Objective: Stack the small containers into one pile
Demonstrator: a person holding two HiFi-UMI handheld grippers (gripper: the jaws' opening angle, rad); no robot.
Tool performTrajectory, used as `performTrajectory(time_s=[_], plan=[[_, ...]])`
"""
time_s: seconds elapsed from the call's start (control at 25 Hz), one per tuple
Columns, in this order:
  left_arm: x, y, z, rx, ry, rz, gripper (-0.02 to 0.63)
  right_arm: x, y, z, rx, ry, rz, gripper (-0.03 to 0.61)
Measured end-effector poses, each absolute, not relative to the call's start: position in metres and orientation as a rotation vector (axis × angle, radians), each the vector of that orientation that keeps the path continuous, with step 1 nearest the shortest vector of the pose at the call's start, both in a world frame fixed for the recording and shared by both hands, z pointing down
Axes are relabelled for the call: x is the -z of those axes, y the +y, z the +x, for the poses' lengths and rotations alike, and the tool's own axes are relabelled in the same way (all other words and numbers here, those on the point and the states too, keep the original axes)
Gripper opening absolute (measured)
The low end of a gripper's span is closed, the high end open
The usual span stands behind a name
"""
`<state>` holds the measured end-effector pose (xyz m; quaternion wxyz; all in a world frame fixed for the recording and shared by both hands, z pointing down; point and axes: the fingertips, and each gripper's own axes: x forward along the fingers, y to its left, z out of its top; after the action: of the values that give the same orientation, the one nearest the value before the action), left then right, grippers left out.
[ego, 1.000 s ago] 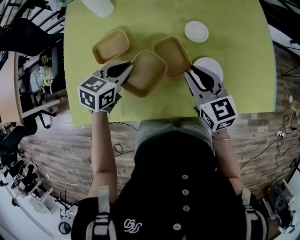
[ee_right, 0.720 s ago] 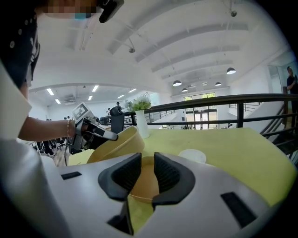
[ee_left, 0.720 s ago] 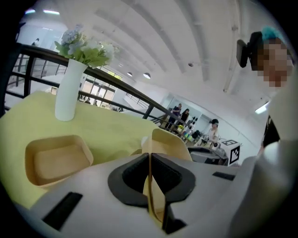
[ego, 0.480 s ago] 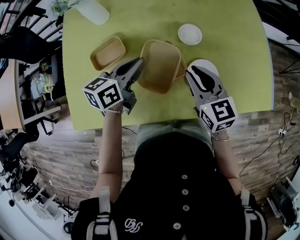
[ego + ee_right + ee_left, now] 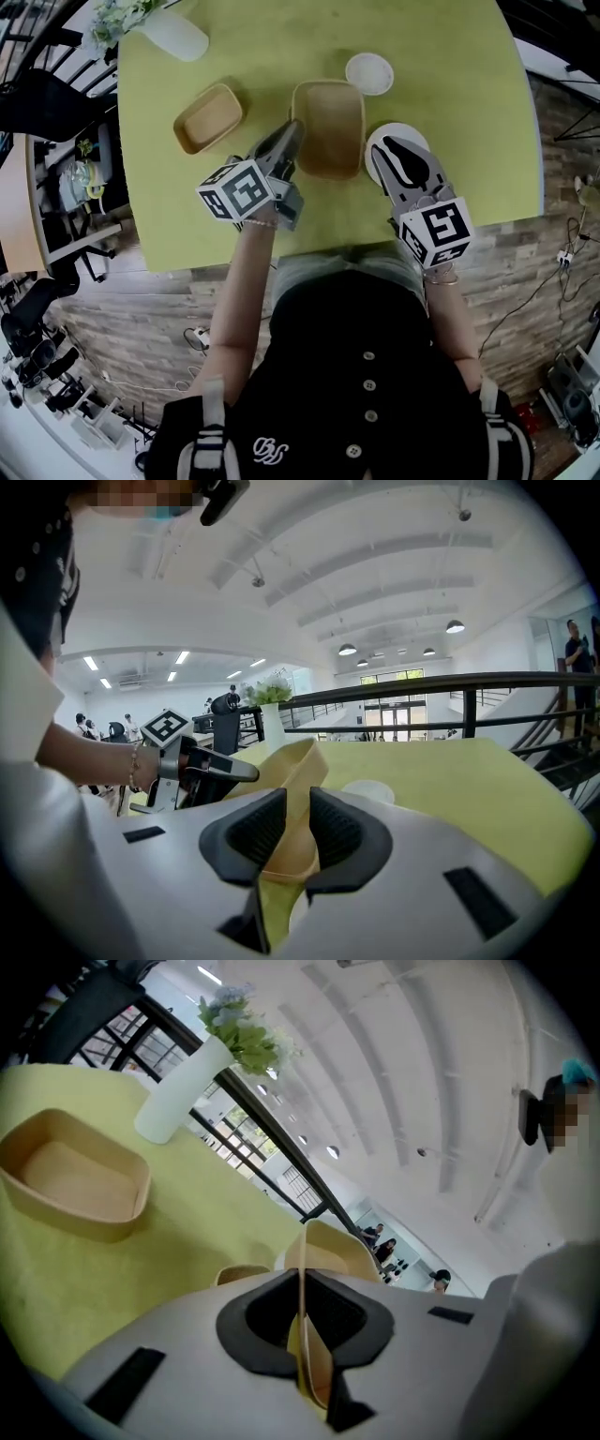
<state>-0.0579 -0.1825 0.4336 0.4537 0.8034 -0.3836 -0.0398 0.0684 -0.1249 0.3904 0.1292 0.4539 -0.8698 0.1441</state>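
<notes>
We have the left gripper (image 5: 302, 1286) clenched on the thin side wall of the top container (image 5: 328, 122). This container sits in the middle of the green table (image 5: 469, 122), seemingly nested in a second container that is all but hidden beneath it. The third container (image 5: 208, 117) lies well apart to the left. The right gripper (image 5: 297, 799) has just been closing, yet its pads stand apart with the pile's near corner in the gap, and we see neither pad pressing. The risk, as we judge it, lies in the left grip: drawn back before it lets go, it would tilt the top container out of its seat or drag the pile along. The right gripper, hanging over the white plate (image 5: 412, 133), could nudge that too. Only the head view shows the plate, the small white dish (image 5: 368, 73) and how the containers lie. Only the left gripper view shows the wall pinched between the pads, and only the right gripper view shows the gap.
</notes>
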Motion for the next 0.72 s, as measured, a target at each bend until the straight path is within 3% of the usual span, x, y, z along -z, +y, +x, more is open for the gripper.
performTrajectory(time_s=[0.72], plan=[[-0.462,-0.168,-0.067,0.279,-1.199,1.655,0.032,-0.406,-0.123,0.071,-0.433,-2.499,1.278,0.067]])
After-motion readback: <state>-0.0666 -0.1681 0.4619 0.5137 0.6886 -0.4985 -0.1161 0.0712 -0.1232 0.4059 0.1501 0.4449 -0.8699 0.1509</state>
